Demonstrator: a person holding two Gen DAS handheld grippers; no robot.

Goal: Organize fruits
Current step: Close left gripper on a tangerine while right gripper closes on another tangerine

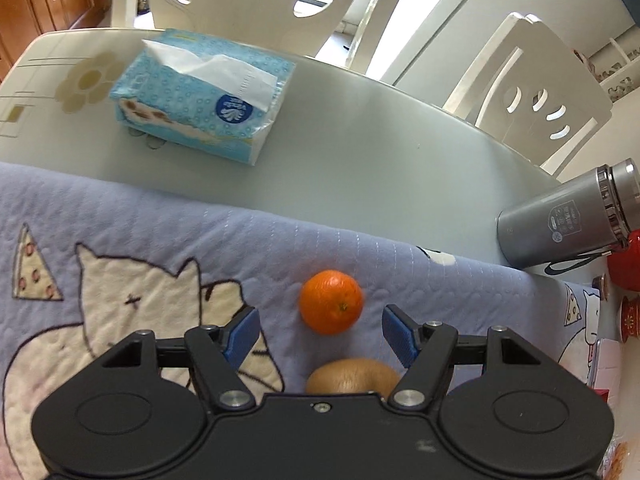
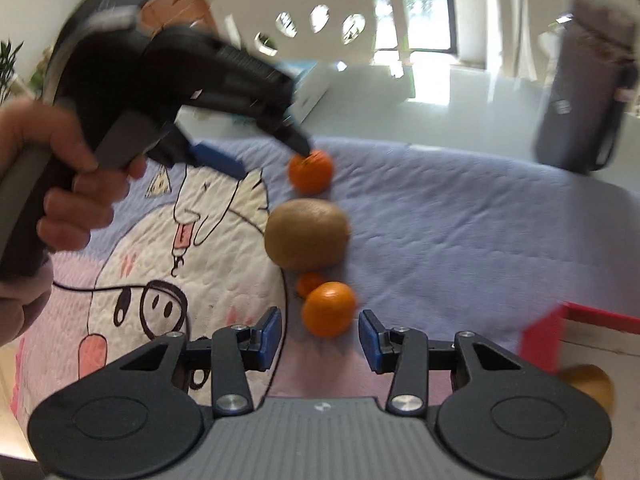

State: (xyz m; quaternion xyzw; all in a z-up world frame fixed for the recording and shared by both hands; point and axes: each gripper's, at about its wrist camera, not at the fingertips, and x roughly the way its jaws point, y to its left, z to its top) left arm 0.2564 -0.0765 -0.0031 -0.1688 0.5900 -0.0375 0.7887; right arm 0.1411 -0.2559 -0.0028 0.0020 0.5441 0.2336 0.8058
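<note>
Both claws gape empty: right claw [image 2: 320, 334] has the near orange [image 2: 329, 309] just above its fingertips, mid-frame; left claw [image 1: 320, 334] likewise faces the far orange [image 1: 331, 301].

Glass table [image 1: 360, 152] under cloth [image 1: 160, 240], tissues [image 1: 200, 96], flask [image 1: 560, 224]

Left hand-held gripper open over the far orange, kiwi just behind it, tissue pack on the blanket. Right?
One error: the tissue pack lies on the bare table, beyond the blanket edge, as the left wrist view shows. The rest holds: the left hand-held gripper is open over the orange, with the kiwi just behind it.
</note>
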